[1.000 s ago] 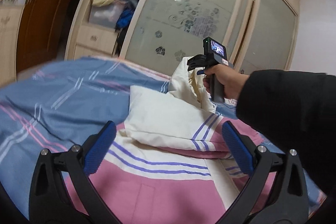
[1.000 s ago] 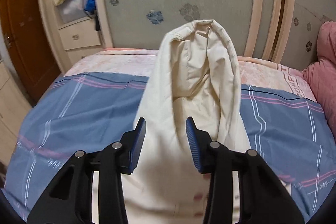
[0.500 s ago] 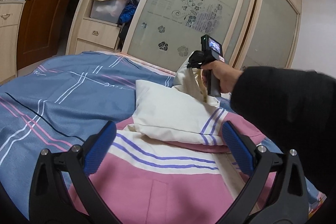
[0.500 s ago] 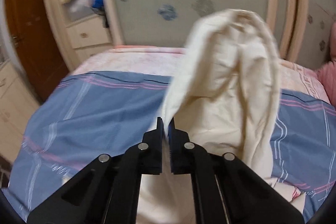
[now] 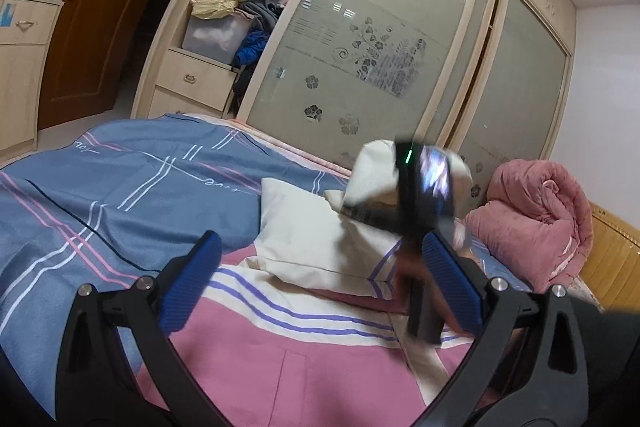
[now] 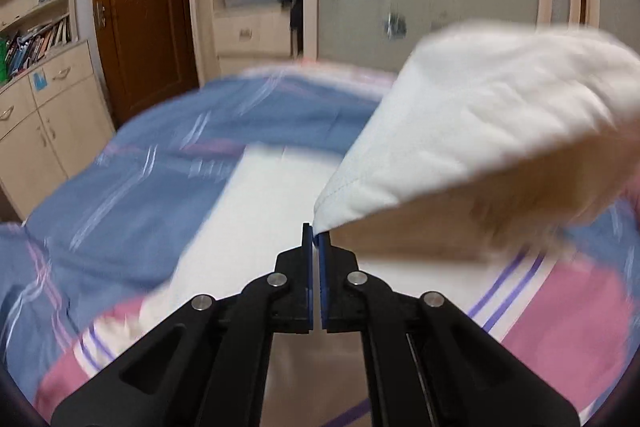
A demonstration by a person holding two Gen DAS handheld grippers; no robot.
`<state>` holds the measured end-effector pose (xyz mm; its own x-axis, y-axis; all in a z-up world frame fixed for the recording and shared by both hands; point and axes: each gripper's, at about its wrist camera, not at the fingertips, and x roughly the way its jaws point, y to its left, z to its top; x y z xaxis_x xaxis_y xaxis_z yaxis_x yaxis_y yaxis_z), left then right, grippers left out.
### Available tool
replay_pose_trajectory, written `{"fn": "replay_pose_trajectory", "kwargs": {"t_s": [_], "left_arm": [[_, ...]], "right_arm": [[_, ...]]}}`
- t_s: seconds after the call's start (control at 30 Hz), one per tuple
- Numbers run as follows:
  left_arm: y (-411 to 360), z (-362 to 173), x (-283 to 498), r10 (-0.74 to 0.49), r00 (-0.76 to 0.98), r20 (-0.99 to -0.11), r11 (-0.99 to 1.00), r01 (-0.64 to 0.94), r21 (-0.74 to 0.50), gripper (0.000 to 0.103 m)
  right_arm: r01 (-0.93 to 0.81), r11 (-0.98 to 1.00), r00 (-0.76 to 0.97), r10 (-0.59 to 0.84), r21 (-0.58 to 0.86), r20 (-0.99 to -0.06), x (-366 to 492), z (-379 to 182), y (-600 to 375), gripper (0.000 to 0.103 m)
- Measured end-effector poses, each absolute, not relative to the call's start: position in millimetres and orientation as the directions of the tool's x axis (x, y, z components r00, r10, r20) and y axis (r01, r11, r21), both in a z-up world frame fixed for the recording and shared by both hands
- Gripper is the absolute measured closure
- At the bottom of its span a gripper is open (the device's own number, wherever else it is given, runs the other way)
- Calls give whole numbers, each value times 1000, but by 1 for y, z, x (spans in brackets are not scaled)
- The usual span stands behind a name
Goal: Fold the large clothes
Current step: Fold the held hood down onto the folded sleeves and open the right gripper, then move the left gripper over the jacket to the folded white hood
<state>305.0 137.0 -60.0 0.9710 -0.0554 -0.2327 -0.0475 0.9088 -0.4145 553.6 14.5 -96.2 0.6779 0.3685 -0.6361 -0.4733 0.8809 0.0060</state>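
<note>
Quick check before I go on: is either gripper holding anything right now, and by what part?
The right gripper is shut on the cream hood of the garment, pinching its edge at a corner. The left gripper is open, holding nothing.

bedsheet (image 5: 120, 187), cursive "love" lettering

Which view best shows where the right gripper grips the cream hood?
The right wrist view: the right gripper pinches the cream hood at its hem corner, shut on it. In the left wrist view, that gripper is blurred, hiding the contact on the hood.
</note>
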Motion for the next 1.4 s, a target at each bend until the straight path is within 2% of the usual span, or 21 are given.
{"fn": "replay_pose_trajectory", "kwargs": {"t_s": [0.13, 0.2, 0.23, 0.27, 0.33, 0.43, 0.57, 0.67, 0.77, 0.9, 1.1, 1.2, 1.4], "left_arm": [[136, -59, 300, -52, 970, -238, 912, -51, -406, 2], [135, -58, 297, -55, 969, -240, 913, -49, -404, 2], [134, -58, 295, -58, 969, -239, 913, -45, -405, 2], [134, -57, 294, -58, 969, -239, 913, -45, -405, 2], [133, -57, 292, -61, 970, -237, 913, -42, -407, 2], [132, -54, 288, -67, 971, -229, 912, -33, -408, 2], [128, -49, 281, -76, 973, -216, 916, -18, -401, 2], [123, -47, 276, -92, 971, -222, 921, -2, -390, 2], [110, -45, 269, -111, 968, -227, 936, 25, -352, 2], [91, -40, 259, -133, 965, -227, 953, 62, -296, 2], [57, -40, 247, -166, 959, -231, 972, 118, -205, 2], [40, -43, 245, -166, 958, -234, 979, 131, -158, 2], [24, -57, 262, -172, 939, -299, 979, 130, -157, 2]], "right_arm": [[-454, 888, 614, 372, 74, -696, 546, -136, 16, 103], [-435, 896, 625, 375, 93, -685, 541, -135, 13, 99], [-428, 900, 637, 368, 87, -678, 538, -131, 12, 86], [-421, 903, 644, 365, 86, -672, 534, -127, 10, 50], [-398, 911, 671, 370, 109, -643, 519, -117, 1, 1], [-386, 906, 752, 417, 172, -510, 466, -93, -37, 1], [-332, 922, 821, 387, 200, -420, 389, -74, -106, 1], [-264, 954, 884, 298, 141, -360, 321, -53, -162, 1], [-138, 990, 956, 129, -15, -264, 242, -33, -211, 1], [3, 998, 984, -15, -66, -179, 177, -34, -255, 1], [75, 982, 985, -101, -176, -141, 131, -72, -277, 1], [98, 964, 975, -142, -246, -171, 130, -83, -270, 1], [104, 957, 977, -150, -272, -152, 124, -85, -270, 1]]}}
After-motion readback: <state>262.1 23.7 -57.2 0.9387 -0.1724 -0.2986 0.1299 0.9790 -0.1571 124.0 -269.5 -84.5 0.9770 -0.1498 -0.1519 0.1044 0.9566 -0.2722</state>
